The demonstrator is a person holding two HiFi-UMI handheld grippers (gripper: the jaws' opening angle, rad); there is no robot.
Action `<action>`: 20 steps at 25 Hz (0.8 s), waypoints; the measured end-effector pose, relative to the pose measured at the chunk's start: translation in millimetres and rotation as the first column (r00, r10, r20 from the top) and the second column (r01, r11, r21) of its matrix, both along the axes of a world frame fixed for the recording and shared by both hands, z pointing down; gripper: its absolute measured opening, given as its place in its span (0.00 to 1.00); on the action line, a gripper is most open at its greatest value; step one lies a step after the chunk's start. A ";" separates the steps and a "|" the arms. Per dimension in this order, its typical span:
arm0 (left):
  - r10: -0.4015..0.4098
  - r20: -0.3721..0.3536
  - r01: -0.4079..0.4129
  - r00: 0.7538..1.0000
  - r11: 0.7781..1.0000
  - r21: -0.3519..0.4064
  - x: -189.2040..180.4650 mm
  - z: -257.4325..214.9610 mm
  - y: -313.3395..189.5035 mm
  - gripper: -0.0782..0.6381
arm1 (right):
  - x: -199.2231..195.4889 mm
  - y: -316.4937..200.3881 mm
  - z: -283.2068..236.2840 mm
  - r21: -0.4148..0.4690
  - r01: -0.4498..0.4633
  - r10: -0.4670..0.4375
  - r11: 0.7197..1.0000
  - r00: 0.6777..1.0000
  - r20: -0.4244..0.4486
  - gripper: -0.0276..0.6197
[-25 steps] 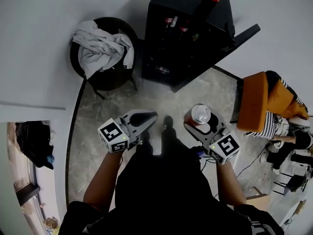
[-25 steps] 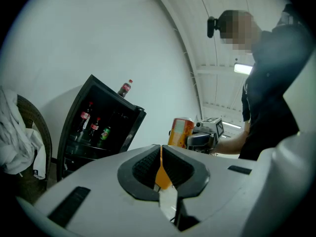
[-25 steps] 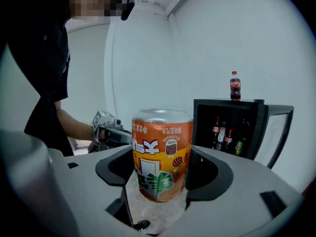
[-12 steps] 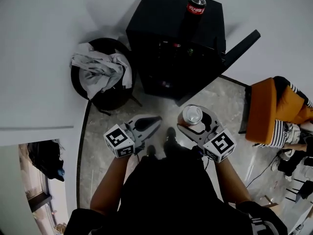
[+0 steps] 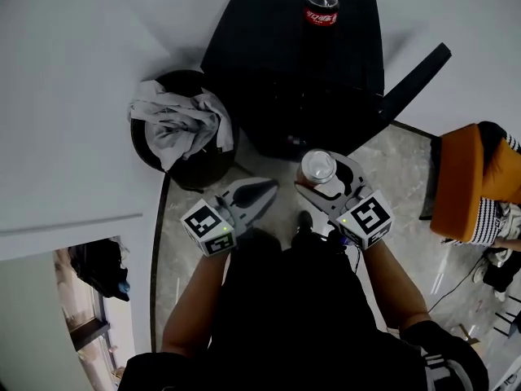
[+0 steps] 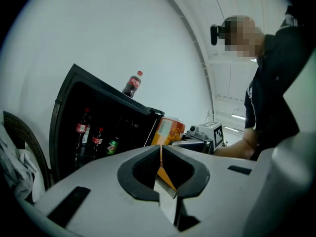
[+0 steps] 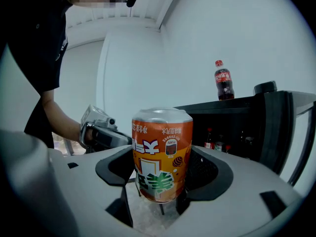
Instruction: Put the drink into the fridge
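An orange drink can (image 7: pixel 162 154) stands upright between the jaws of my right gripper (image 7: pixel 163 179), which is shut on it. From the head view the can's silver top (image 5: pixel 318 166) shows just in front of the black fridge (image 5: pixel 301 72). The fridge door (image 5: pixel 415 76) is swung open to the right. Several bottles (image 6: pixel 81 127) stand inside on the shelves. A cola bottle (image 5: pixel 321 6) stands on top of the fridge. My left gripper (image 5: pixel 262 192) is shut with nothing in it, held level beside the right one.
A dark round bin (image 5: pixel 183 125) draped with a grey cloth stands left of the fridge against the white wall. An orange seat (image 5: pixel 460 182) with someone on it is at the right. The floor is grey stone.
The view has moved closer to the fridge, which now sits lower and larger in the head view. Both grippers have come forward with it, and the can stays held.
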State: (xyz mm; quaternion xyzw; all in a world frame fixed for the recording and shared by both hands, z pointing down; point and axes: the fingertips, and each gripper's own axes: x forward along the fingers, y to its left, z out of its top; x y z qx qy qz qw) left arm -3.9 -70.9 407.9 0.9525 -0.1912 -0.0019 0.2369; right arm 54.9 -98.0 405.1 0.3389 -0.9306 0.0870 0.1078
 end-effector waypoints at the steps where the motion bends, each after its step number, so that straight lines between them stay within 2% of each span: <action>1: 0.001 -0.009 -0.001 1.000 1.000 -0.003 -3.9 0.5 -4.7 0.14 | -4.4 -5.8 1.1 0.002 -0.006 0.006 1.000 1.000 0.001 0.53; 5: -0.003 -0.036 0.003 0.999 1.000 -0.020 -24.8 18.5 -28.9 0.14 | -22.5 -25.0 6.0 0.021 -0.043 0.043 0.999 0.999 -0.017 0.53; 8: -0.010 -0.020 0.009 1.000 0.999 -0.051 -38.2 41.7 -45.1 0.14 | -28.6 -36.7 17.4 0.034 -0.095 0.097 0.995 0.994 -0.045 0.53; 10: -0.002 -0.001 0.002 1.000 0.999 -0.045 -43.4 51.7 -54.9 0.14 | -28.9 -45.0 29.2 0.021 -0.140 0.140 0.990 0.989 -0.053 0.53; 15: 0.050 0.032 -0.048 0.998 0.998 -0.042 -31.8 82.3 -71.1 0.14 | -27.5 -70.7 56.7 0.008 -0.194 0.194 0.981 0.979 -0.064 0.53; 20: 0.043 0.020 -0.042 0.999 0.998 -0.044 -18.1 103.3 -87.8 0.14 | -27.5 -98.2 78.3 0.026 -0.168 0.169 0.985 0.982 -0.081 0.53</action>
